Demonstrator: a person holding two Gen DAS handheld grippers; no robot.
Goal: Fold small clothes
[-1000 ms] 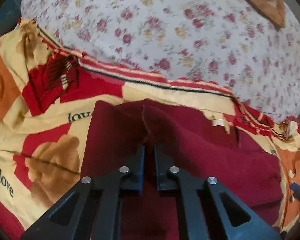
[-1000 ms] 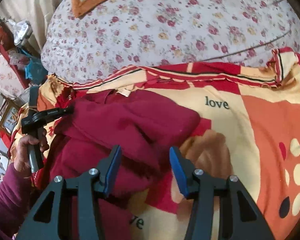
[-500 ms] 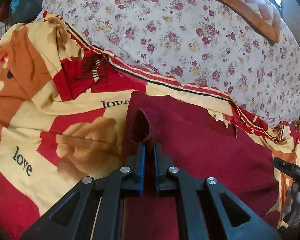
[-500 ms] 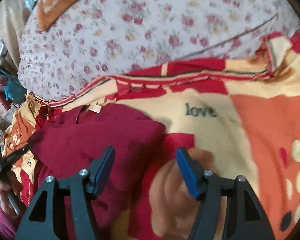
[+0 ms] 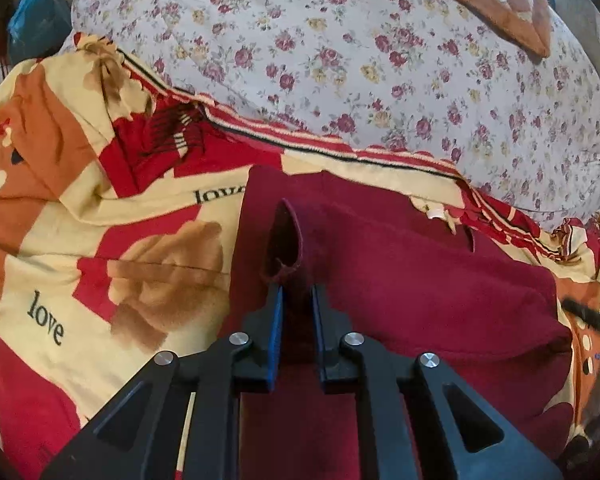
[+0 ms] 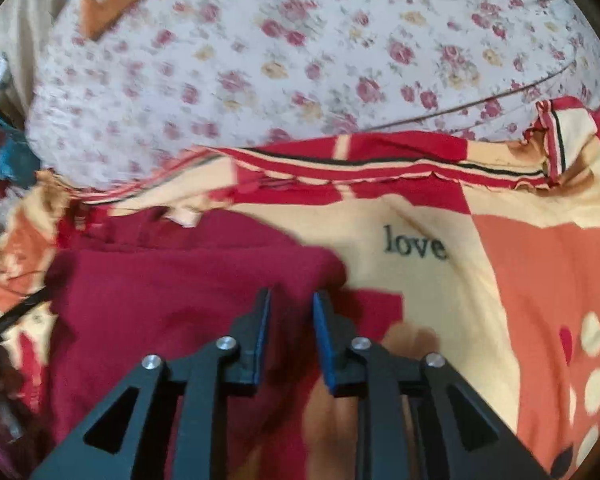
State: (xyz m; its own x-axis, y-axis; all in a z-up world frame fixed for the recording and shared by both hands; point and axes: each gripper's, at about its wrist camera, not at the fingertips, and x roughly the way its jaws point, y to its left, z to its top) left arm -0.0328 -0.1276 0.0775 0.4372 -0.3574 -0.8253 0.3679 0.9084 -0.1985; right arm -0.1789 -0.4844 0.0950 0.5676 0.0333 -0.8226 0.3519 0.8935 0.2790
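Observation:
A dark red garment lies on a red, cream and orange "love" blanket. My left gripper is nearly closed on a raised fold of the garment's edge, with cloth between its blue pads. In the right wrist view the garment lies at left and centre. My right gripper has narrowed over the garment's right edge. Whether cloth is pinched between its pads is unclear.
A white floral quilt bulges behind the blanket, with an orange-edged cushion on top. It also shows in the right wrist view. Clutter sits at the far left. The blanket spreads right.
The right gripper moved left over the garment's edge and closed from wide open to a narrow gap. The left gripper's jaws parted slightly, still around the raised fold.

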